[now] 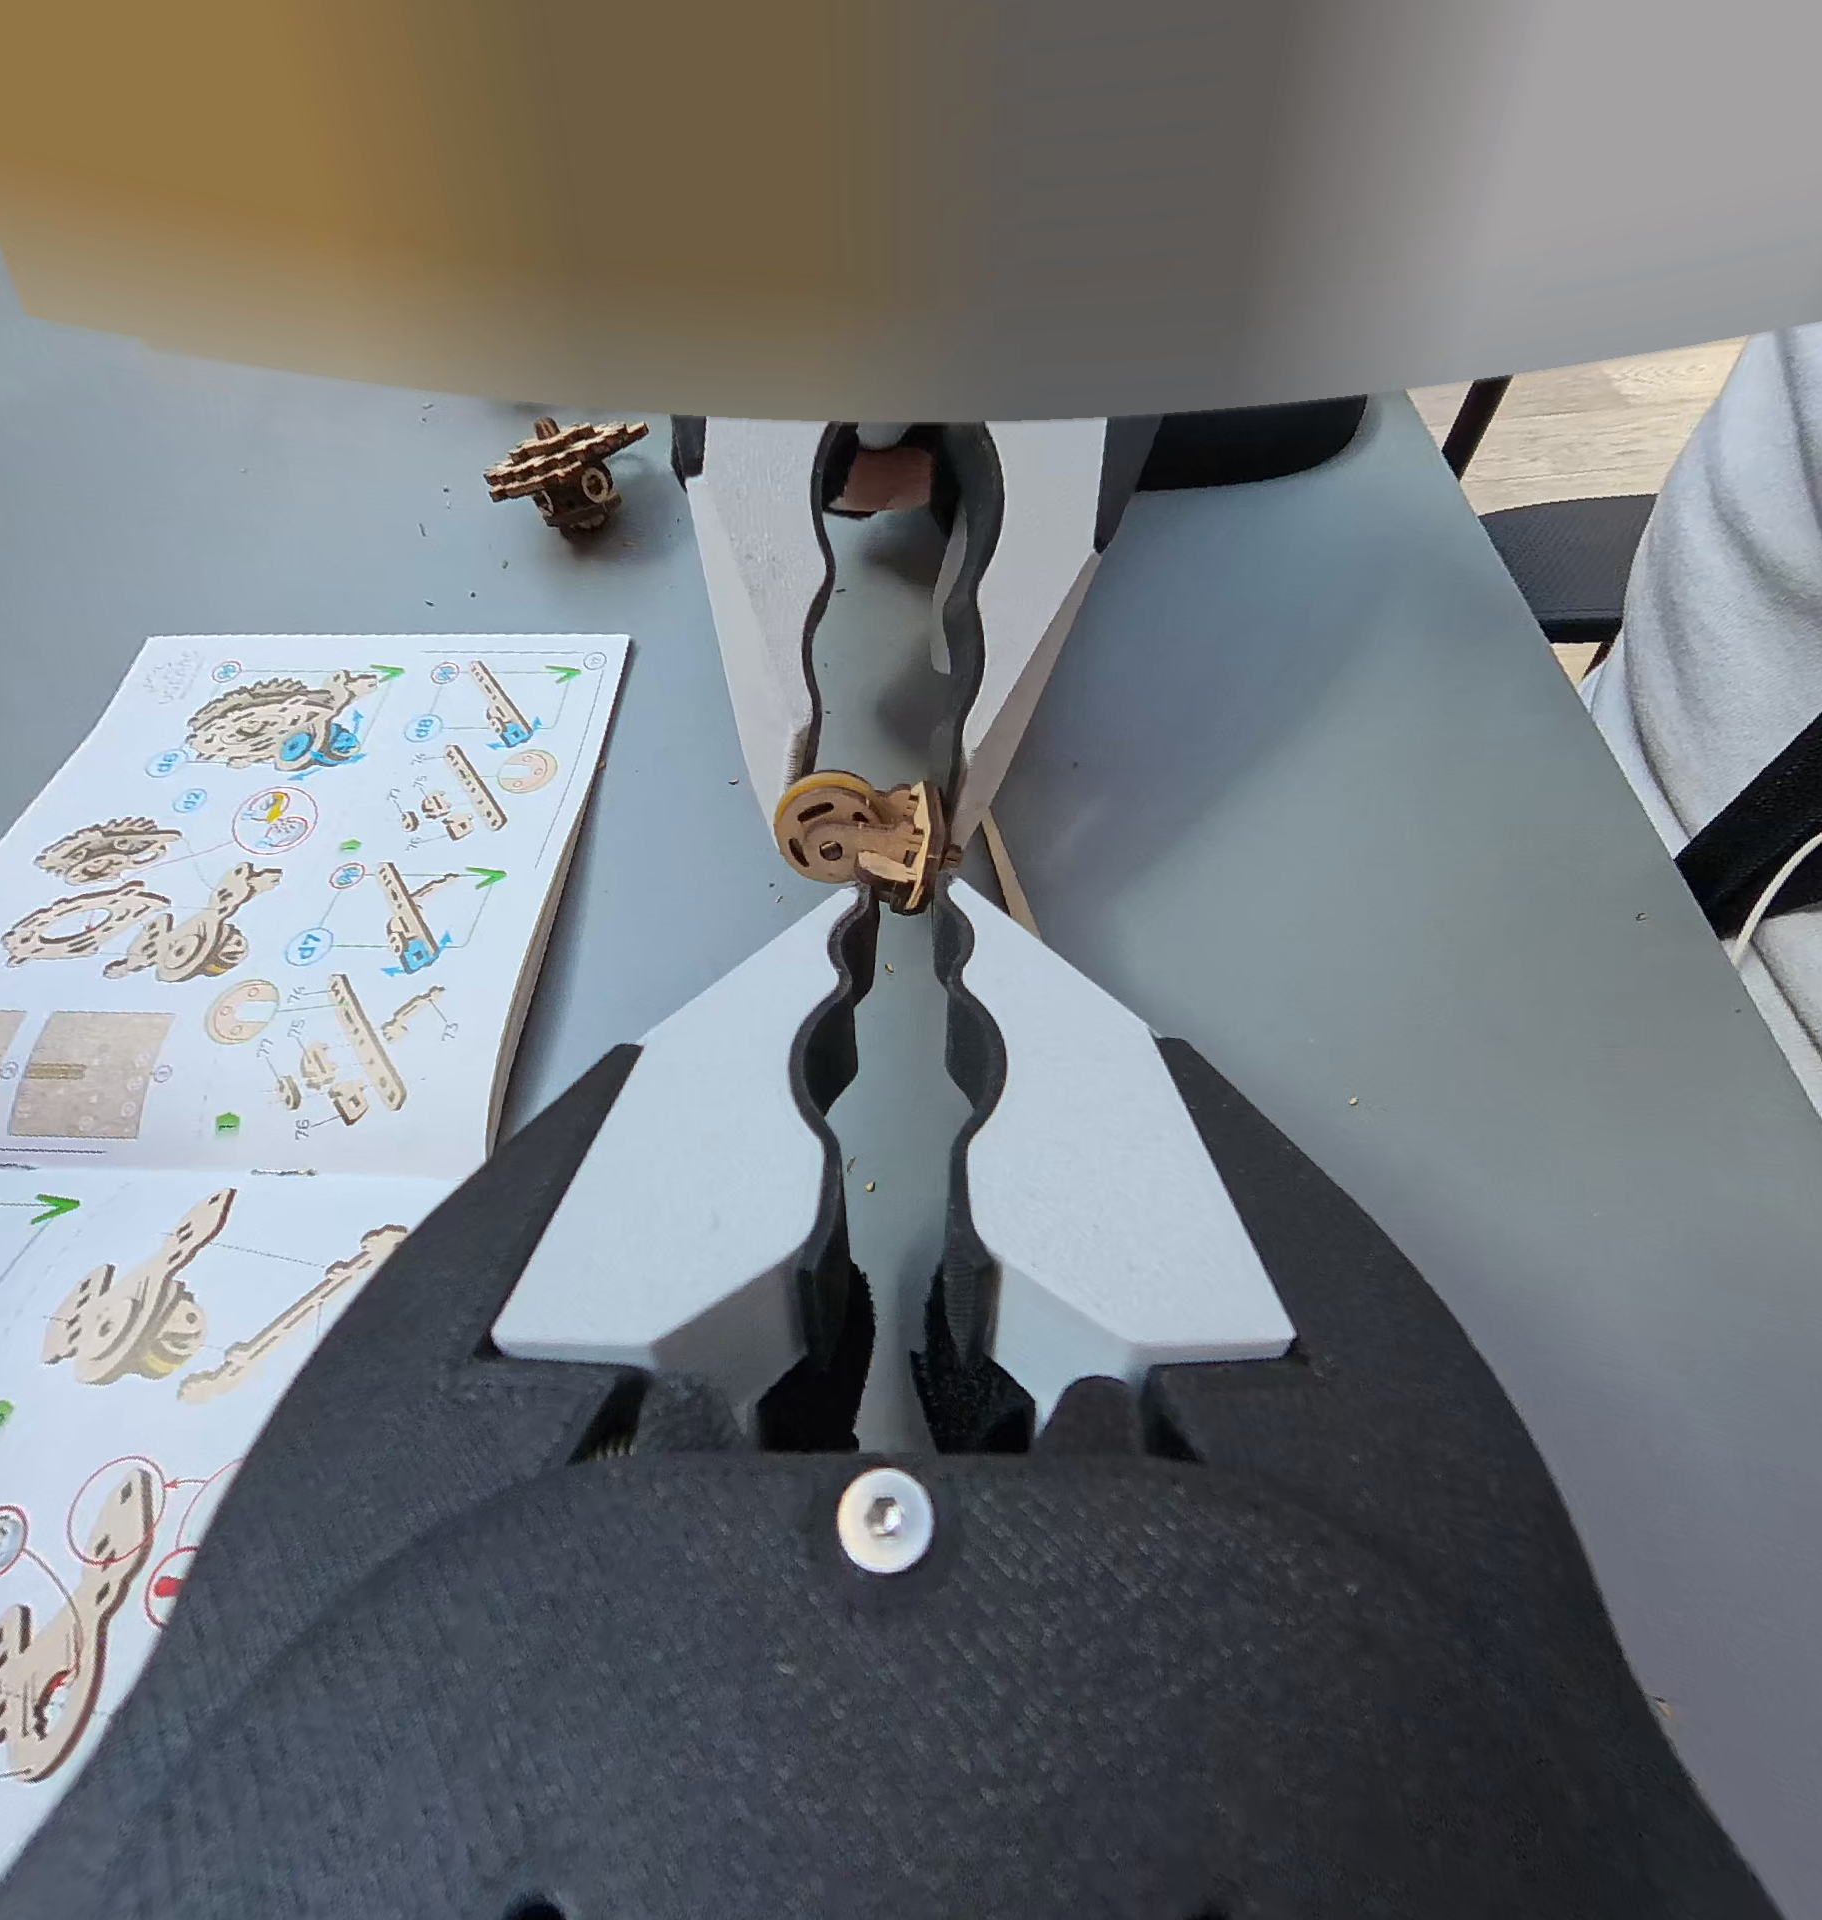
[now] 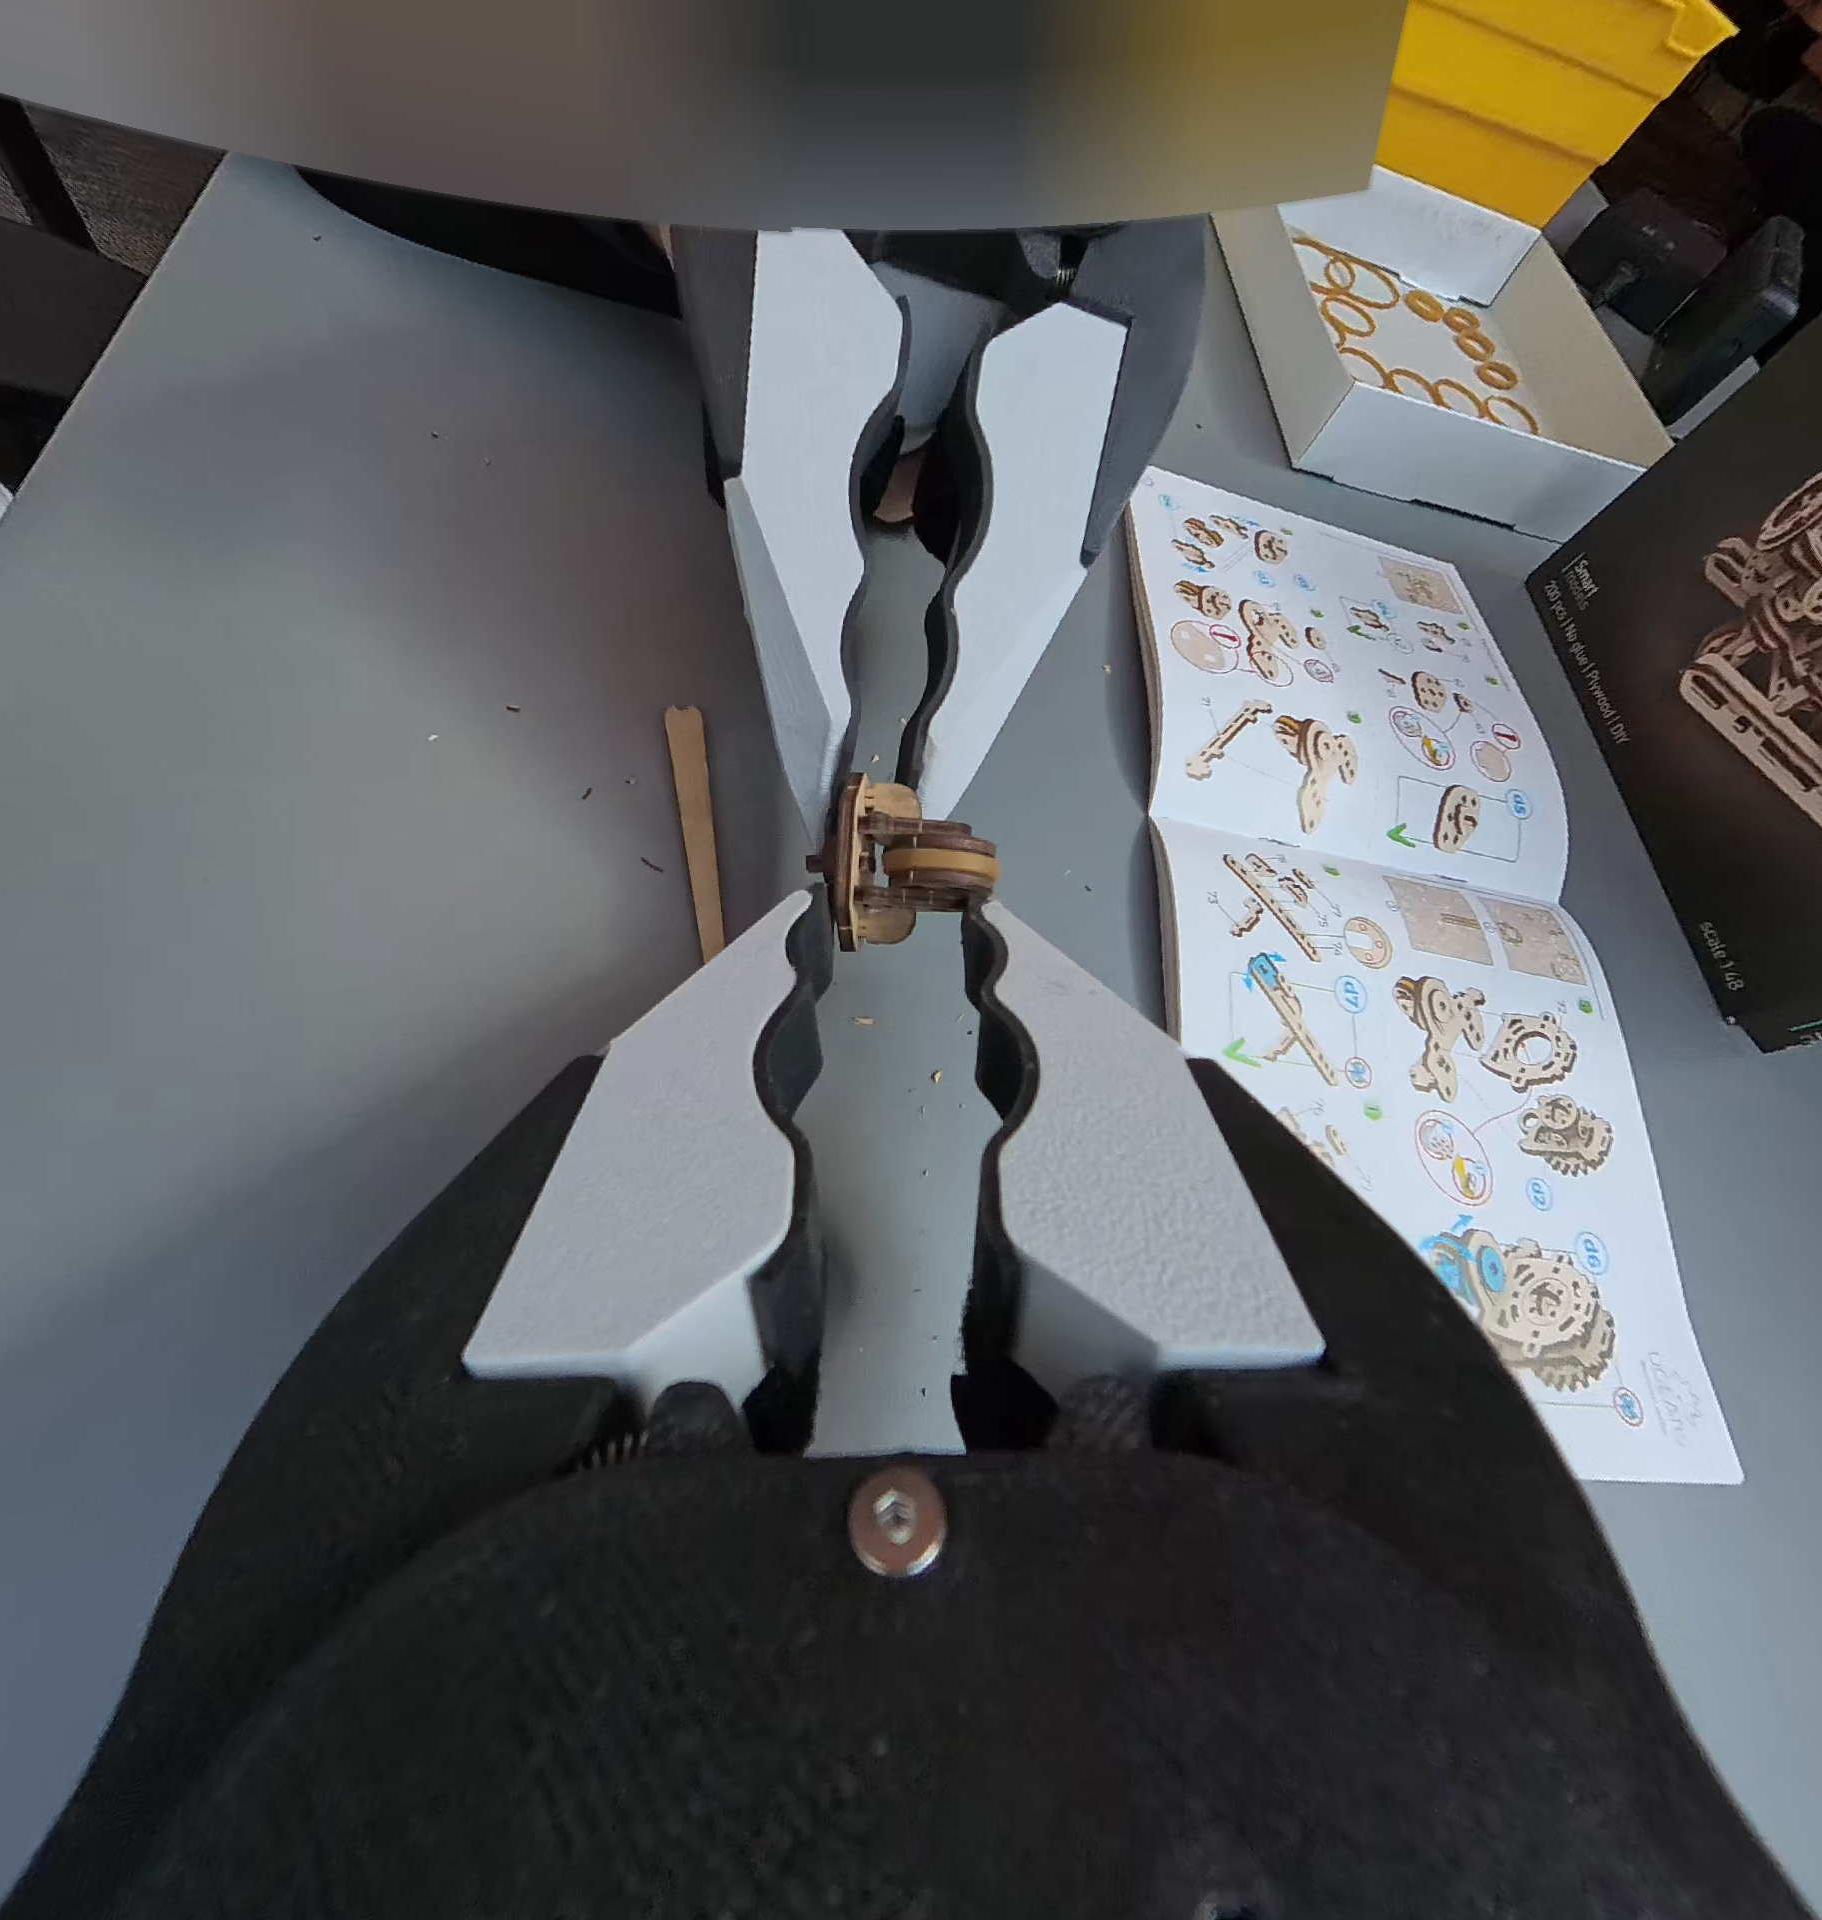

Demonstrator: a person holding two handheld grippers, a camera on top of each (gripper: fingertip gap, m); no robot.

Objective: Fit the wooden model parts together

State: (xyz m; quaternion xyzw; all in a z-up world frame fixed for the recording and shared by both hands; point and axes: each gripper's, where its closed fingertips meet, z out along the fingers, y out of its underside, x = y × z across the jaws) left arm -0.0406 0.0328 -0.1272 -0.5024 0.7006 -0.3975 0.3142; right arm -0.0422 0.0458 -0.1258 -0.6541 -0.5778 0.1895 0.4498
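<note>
A small wooden assembly [image 1: 865, 844], a round disc with a yellow band joined to a pinned plate, hangs above the grey table [image 1: 1302, 935] between both grippers, which meet tip to tip. My left gripper [image 1: 902, 902] is shut on its near lower edge. My right gripper [image 2: 891, 909] is shut across the same assembly [image 2: 902, 868], one finger by the plate and one by the banded discs. The right gripper shows opposite in the left wrist view [image 1: 881, 779], and the left gripper opposite in the right wrist view [image 2: 878, 779].
An open instruction booklet [image 1: 263, 883] [image 2: 1406, 935] lies beside the grippers. A dark wooden gear piece [image 1: 564, 478] sits behind it. A flat wooden stick [image 2: 694, 831], a white box of yellow bands [image 2: 1406, 343] and a dark kit box [image 2: 1769, 727] are nearby. A person in grey [image 1: 1769, 623] sits at the table edge. Both grippers' tips are close together, under 4 cm apart. The flat wooden stick [image 2: 694, 831] sits 4 centimeters or so from the ends of my left fingers.
</note>
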